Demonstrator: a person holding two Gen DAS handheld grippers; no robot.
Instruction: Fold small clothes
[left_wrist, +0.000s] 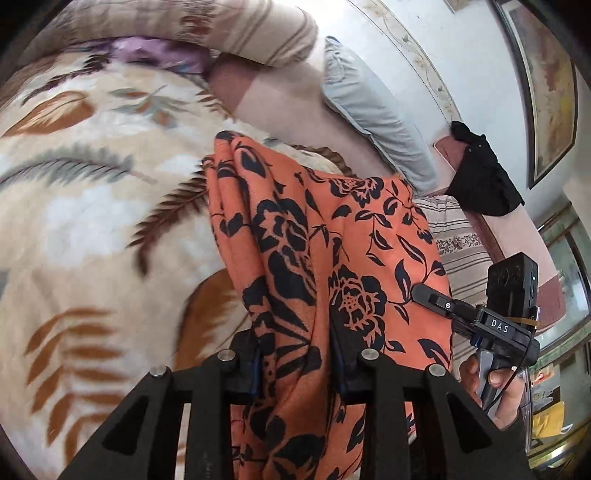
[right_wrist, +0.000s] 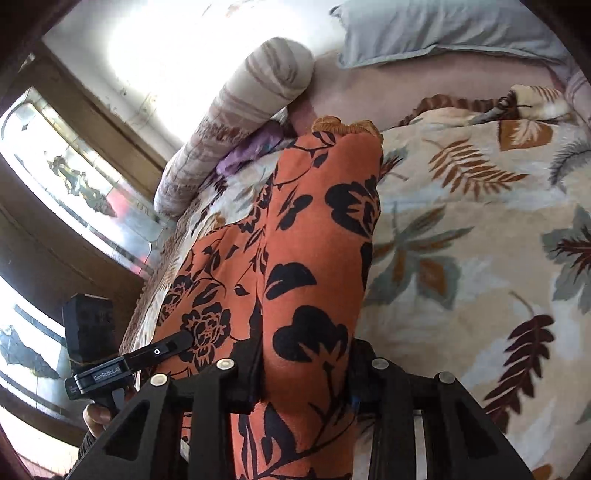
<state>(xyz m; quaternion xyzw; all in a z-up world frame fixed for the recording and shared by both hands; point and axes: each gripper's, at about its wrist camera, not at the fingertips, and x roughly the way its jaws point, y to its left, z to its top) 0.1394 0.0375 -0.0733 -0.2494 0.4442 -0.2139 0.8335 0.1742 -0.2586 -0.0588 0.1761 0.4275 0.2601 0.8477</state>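
Orange floral garment (left_wrist: 332, 236) hangs bunched over the bed (left_wrist: 92, 221), clenched in both left tongs (left_wrist: 295, 354) and right tongs (right_wrist: 303, 373). Such thick, uneven bunches could slip from either grip, spoiling the fold.

i count one orange floral garment (left_wrist: 354, 236), two tongs, the left (left_wrist: 295, 354) and the right (right_wrist: 303, 373), one leaf-print blanket (left_wrist: 92, 206) on the bed, one grey pillow (left_wrist: 373, 122), one striped bolster (right_wrist: 236, 122), one black cloth (left_wrist: 484, 181) and one purple cloth (left_wrist: 155, 55).
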